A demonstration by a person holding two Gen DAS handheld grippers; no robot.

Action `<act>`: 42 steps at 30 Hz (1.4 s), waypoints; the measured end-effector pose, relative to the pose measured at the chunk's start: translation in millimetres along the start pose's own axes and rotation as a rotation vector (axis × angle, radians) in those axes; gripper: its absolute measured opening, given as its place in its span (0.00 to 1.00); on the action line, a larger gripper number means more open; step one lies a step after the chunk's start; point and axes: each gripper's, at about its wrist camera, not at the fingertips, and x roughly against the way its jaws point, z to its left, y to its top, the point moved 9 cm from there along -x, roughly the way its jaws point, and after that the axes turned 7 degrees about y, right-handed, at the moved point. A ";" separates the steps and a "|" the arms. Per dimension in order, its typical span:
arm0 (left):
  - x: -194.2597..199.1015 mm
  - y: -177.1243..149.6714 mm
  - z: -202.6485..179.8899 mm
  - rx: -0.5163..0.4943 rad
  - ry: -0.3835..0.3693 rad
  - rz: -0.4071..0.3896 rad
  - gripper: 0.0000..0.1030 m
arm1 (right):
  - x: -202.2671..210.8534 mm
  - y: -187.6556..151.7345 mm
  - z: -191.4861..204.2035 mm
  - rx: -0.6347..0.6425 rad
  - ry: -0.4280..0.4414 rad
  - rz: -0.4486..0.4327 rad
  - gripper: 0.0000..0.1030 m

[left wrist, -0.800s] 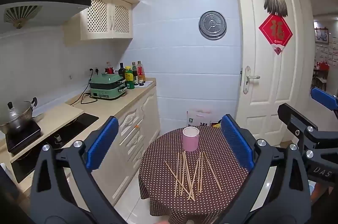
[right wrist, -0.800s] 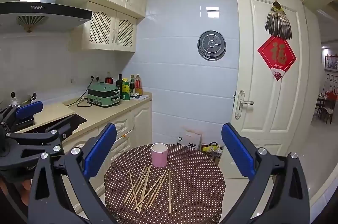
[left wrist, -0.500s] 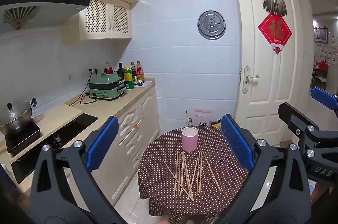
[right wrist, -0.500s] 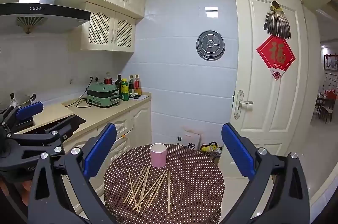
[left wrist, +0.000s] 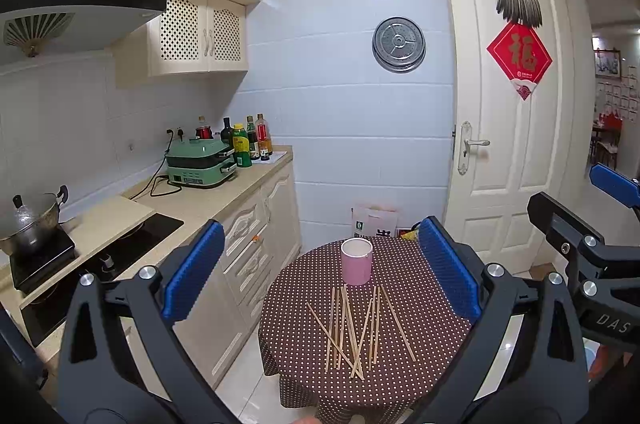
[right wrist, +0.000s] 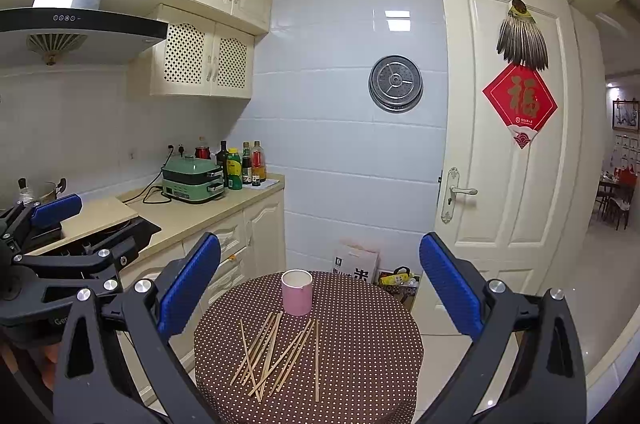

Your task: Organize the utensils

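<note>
Hovering wide open and empty, the left claw (left wrist: 320,272) and right claw (right wrist: 320,288) face the round brown polka-dot table (left wrist: 420,364); scattered wooden chopsticks (left wrist: 352,328) lie at six o'clock from the upright pink cylindrical cup (left wrist: 356,261).

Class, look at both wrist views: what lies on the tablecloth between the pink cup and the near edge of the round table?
A loose scatter of wooden chopsticks lies between the pink cup and the table edge; both views show it.

Round table (left wrist: 420,308), brown white-dotted cloth. On it: pink cup (left wrist: 356,261) upright at far side; loose wooden chopsticks (left wrist: 352,328) scattered just in front, several crossing.
</note>
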 end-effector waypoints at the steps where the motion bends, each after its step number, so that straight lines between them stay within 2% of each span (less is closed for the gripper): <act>1: 0.1 -0.2 -0.2 0.000 0.000 0.000 0.93 | 0.0 0.1 -0.5 -0.001 0.000 0.000 0.93; 42: -13.9 -5.8 -1.1 -0.001 0.001 0.011 0.93 | -11.5 -5.9 -6.9 -0.022 0.008 0.014 0.93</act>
